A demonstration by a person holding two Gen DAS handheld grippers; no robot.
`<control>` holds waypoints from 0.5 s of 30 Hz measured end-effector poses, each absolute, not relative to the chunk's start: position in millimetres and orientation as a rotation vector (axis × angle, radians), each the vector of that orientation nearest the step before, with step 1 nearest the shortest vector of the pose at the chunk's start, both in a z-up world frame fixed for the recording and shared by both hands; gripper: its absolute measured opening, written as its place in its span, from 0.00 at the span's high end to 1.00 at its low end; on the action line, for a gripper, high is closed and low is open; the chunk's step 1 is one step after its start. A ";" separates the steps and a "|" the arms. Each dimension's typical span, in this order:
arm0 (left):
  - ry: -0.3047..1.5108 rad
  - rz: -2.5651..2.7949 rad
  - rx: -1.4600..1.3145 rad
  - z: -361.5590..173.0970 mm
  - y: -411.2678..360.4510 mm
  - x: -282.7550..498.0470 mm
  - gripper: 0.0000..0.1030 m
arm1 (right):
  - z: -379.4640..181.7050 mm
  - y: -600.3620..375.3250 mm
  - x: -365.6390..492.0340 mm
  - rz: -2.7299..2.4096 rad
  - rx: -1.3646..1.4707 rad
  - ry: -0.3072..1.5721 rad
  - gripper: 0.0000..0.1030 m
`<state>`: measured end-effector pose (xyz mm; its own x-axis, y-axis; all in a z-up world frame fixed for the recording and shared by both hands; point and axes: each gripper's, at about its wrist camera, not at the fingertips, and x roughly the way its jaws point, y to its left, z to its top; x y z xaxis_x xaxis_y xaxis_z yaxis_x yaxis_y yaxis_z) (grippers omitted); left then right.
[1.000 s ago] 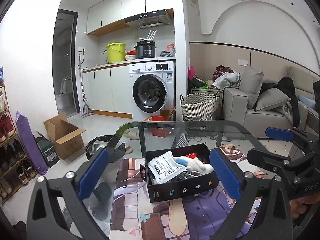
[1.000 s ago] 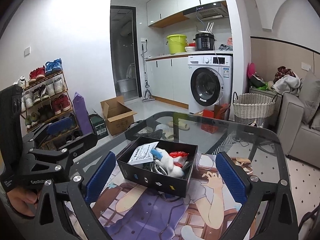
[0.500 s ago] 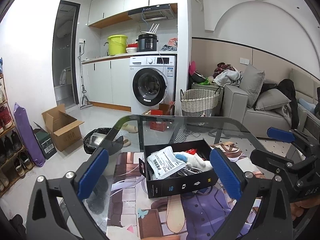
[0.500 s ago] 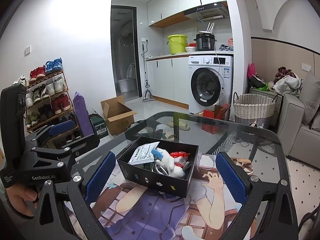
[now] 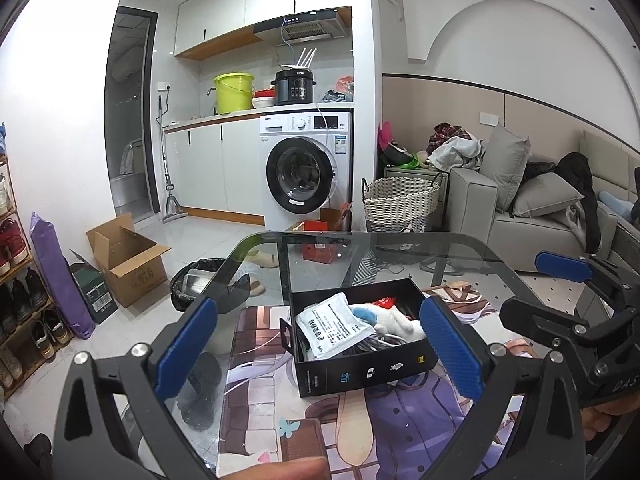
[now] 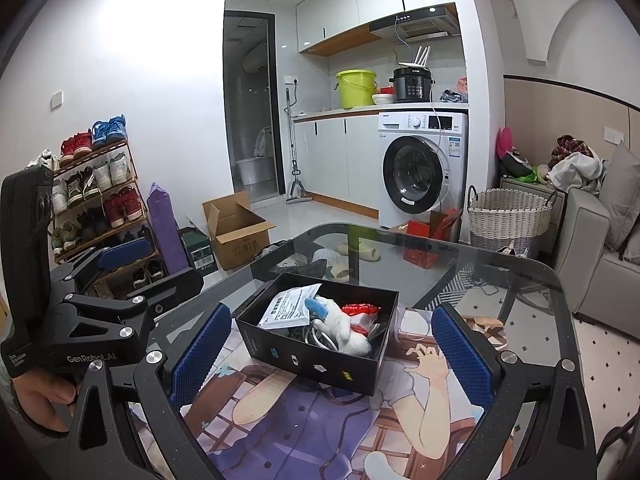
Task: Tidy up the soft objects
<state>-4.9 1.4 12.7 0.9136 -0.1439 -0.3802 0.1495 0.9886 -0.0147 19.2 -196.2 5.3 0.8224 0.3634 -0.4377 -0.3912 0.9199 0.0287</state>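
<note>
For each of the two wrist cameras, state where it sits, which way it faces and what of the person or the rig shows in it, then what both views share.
Left wrist: sits on the left gripper, faces over the glass table toward the washing machine; its blue fingers stand wide apart; the right gripper shows at right.
Right wrist: sits on the right gripper, faces the same way from farther right; the left gripper and a hand show at left.
Shared: the black box of soft things, table, washing machine.
</note>
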 end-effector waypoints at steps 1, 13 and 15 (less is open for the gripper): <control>0.391 -0.150 0.015 12.7 1.5 -4.7 0.00 | 5.2 -196.1 18.6 0.404 -0.061 0.452 0.01; 0.396 -0.144 0.028 12.8 -0.5 -4.0 0.00 | 4.3 -194.7 16.3 0.404 -0.060 0.453 0.01; 0.397 -0.144 0.026 12.8 -0.4 -3.9 0.00 | 4.5 -195.3 16.1 0.404 -0.062 0.452 0.01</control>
<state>-3.9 -0.4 12.8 0.9122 -0.1350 -0.3868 0.1451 0.9894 -0.0033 16.1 -195.3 4.5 0.8218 0.3663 -0.4364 -0.3932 0.9189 0.0307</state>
